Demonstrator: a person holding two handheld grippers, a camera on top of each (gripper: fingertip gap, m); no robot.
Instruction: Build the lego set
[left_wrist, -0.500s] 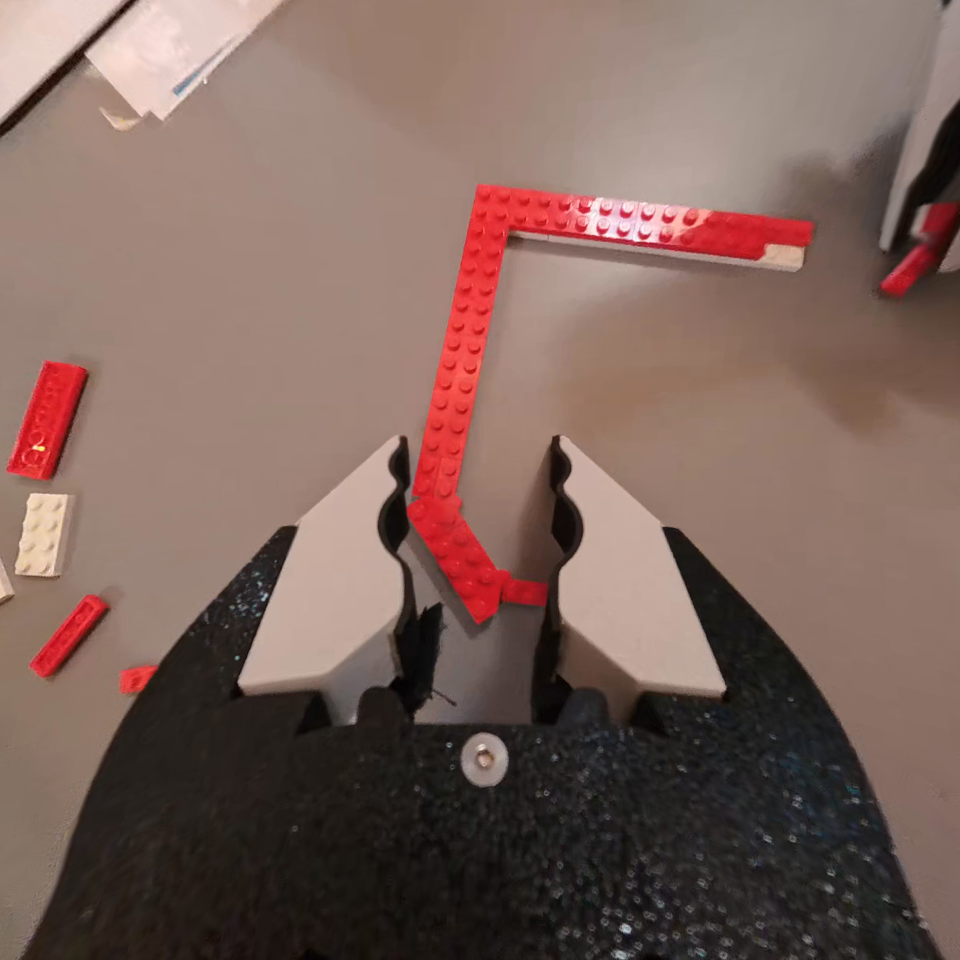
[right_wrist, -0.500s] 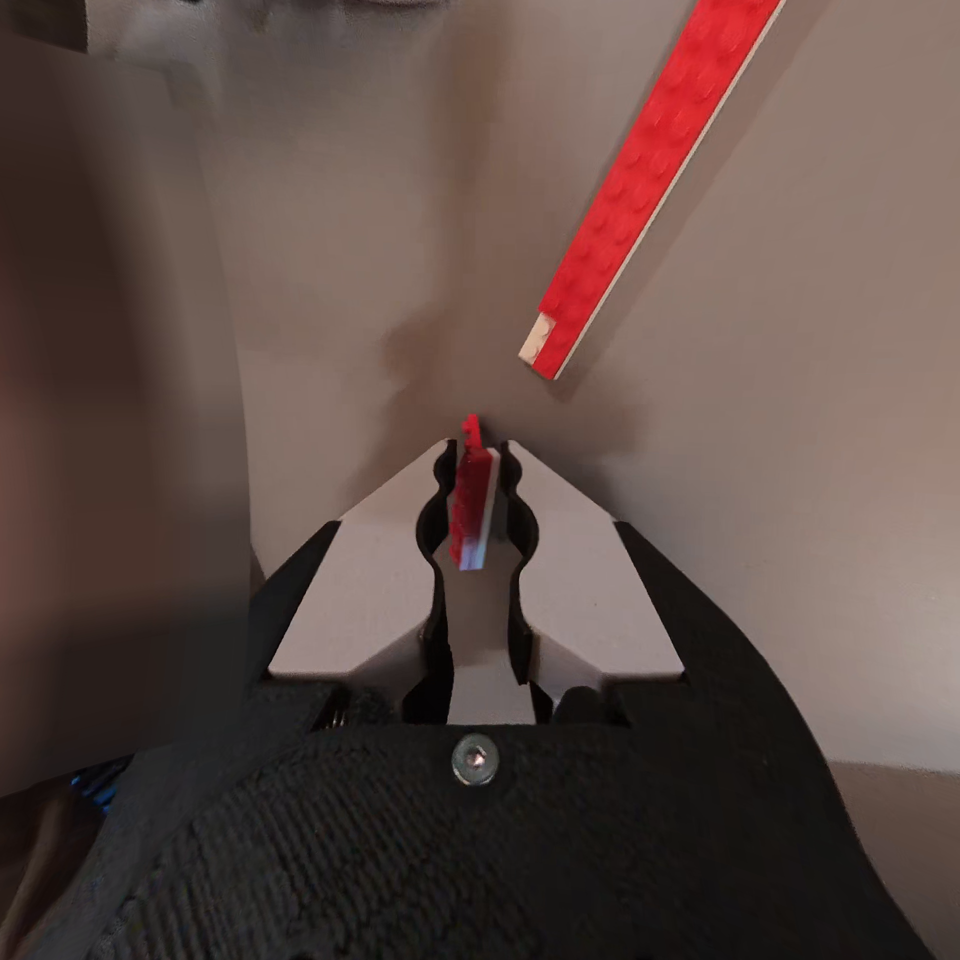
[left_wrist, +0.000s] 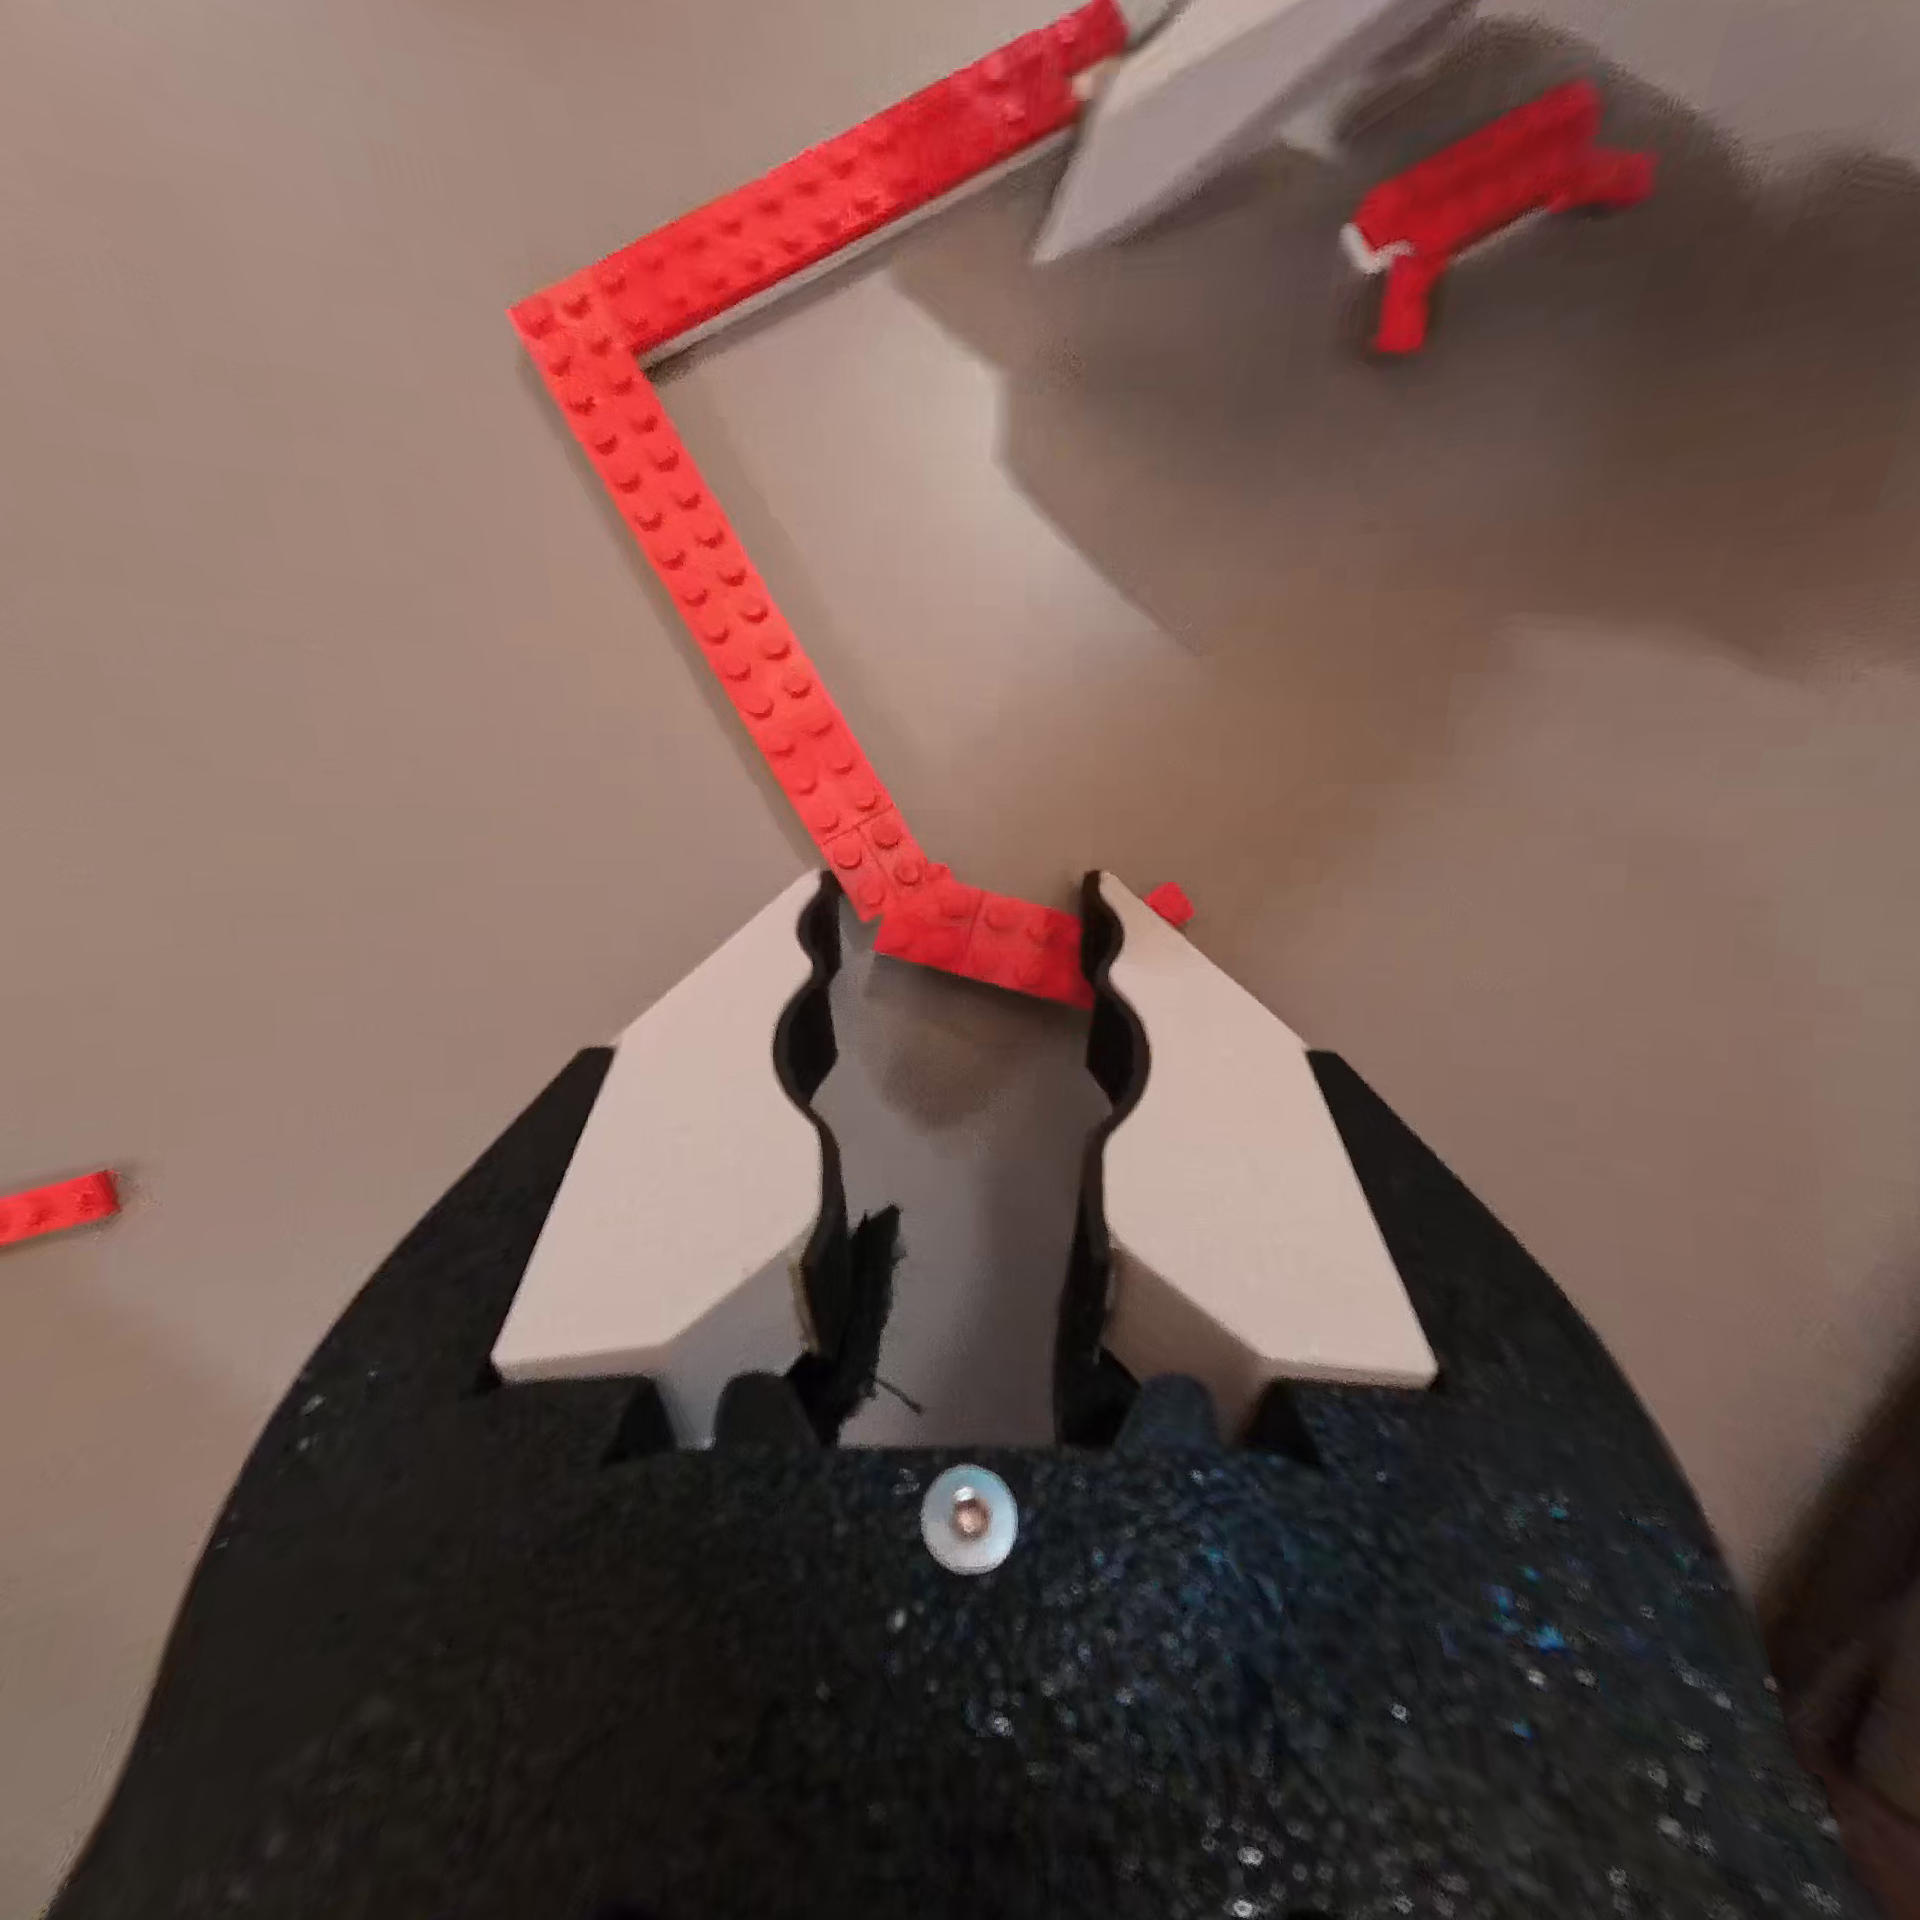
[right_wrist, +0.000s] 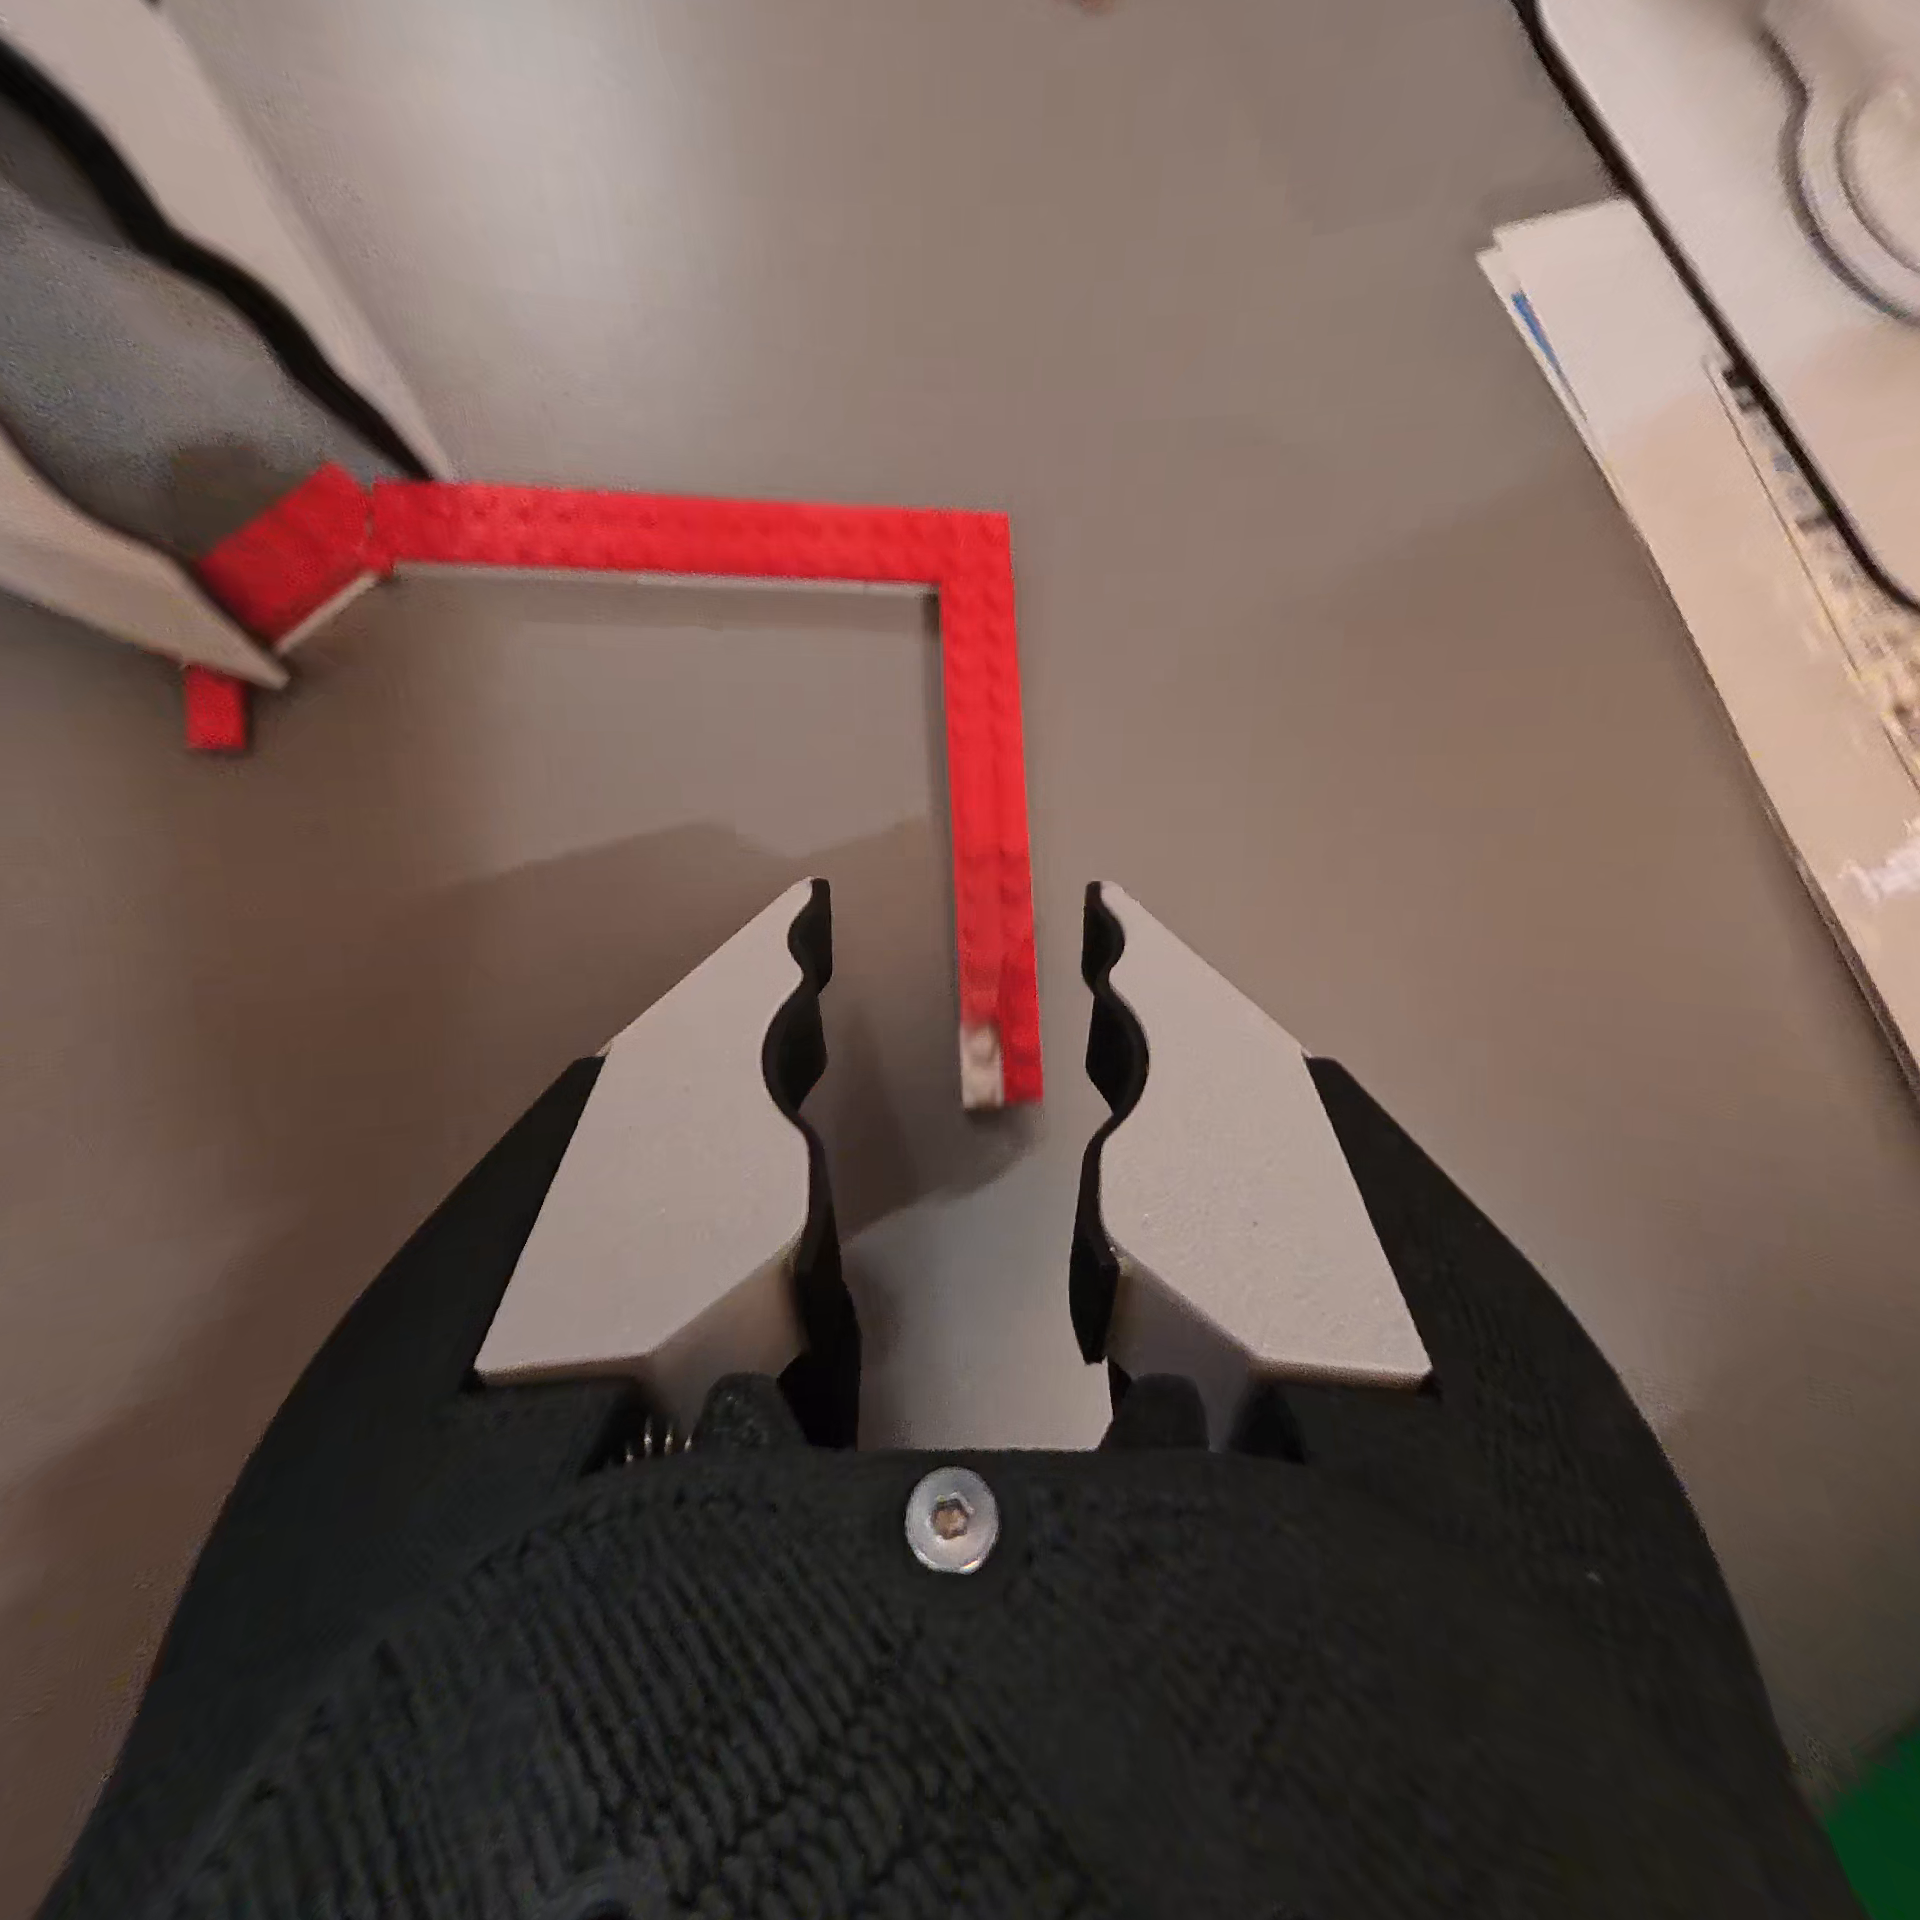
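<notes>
You've open table (right_wrist: 1299, 727) inside and right of the red frame (right_wrist: 982, 727); papers (right_wrist: 1704, 644) block the far right edge.

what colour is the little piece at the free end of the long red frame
White or pale grey, beside the red frame's tip; right wrist view shows it best.

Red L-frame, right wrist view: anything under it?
A pale layer shows beneath the red L-frame: a light stud at its near end and a pale edge under the angled end. How far it runs underneath is hidden.
</notes>
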